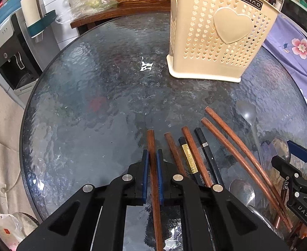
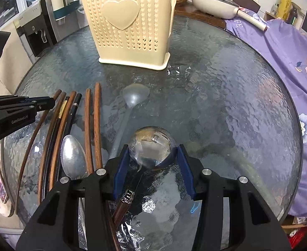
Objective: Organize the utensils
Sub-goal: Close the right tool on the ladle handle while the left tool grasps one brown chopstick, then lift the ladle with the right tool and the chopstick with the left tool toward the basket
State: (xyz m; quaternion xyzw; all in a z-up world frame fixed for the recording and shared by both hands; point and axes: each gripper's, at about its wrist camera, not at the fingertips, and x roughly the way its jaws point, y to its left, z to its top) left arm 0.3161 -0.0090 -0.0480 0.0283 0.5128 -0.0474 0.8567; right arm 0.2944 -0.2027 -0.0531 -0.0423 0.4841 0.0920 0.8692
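Currently, the left gripper [image 1: 152, 159] is positioned over the near part of the round glass tabletop [image 1: 90, 104], with its blue pads set on either side of one brown wooden chopstick [image 1: 152, 167]. The pads are seen close to the stick; whether they press on it cannot be told. The chopstick lies lengthwise between the fingers, its end pointing toward the cream utensil holder [image 1: 216, 33], which stands upright at the far side of the tabletop.

To the right of that chopstick, further brown chopsticks [image 1: 233, 152] and black chopsticks [image 1: 205, 152] are laid side by side, and a translucent grey ladle [image 2: 135, 96] lies beyond them.

The right gripper [image 2: 153, 150] is held apart, its fingers spread on both sides of the shiny bowl of a metal spoon [image 2: 151, 146] with a dark wooden handle. A second, duller metal spoon [image 2: 72, 156] rests just left of it, beside the chopsticks.
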